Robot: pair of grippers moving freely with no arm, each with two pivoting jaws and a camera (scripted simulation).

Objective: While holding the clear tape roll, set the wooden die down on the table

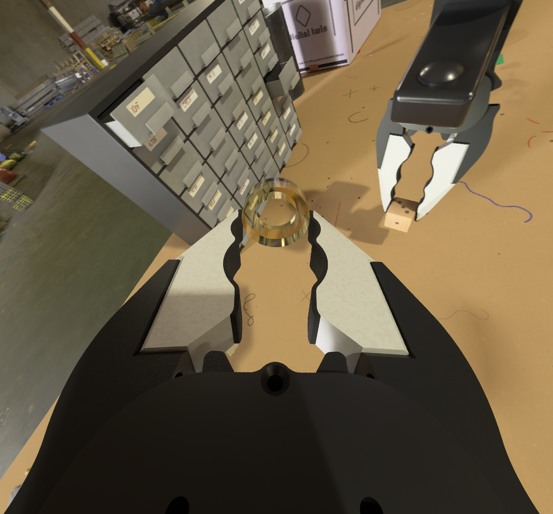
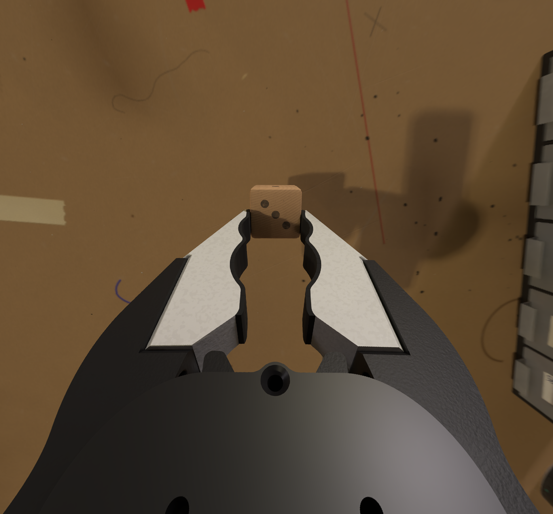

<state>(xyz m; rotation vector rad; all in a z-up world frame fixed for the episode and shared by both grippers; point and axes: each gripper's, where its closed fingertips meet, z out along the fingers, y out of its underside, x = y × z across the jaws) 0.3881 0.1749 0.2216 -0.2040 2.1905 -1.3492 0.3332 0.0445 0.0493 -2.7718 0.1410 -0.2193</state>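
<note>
My left gripper (image 1: 275, 213) is shut on the clear tape roll (image 1: 278, 234), a yellowish see-through ring held at the fingertips above the brown table (image 1: 449, 275). My right gripper (image 1: 403, 214) points down at the right of the left wrist view, shut on the wooden die (image 1: 396, 221). The die is at or just above the table surface, with its shadow close beside it; I cannot tell whether it touches. In the right wrist view the right gripper (image 2: 275, 213) clamps the die (image 2: 275, 200) by two opposite sides, its three-dot face toward the camera, over the table (image 2: 179, 140).
A grey drawer cabinet (image 1: 209, 116) stands left of the tape roll, with one drawer (image 1: 134, 110) pulled out; its edge shows in the right wrist view (image 2: 538, 230). A white cardboard box (image 1: 317, 14) and a metal can (image 1: 276, 29) stand behind. The table edge (image 1: 149, 275) runs at the left.
</note>
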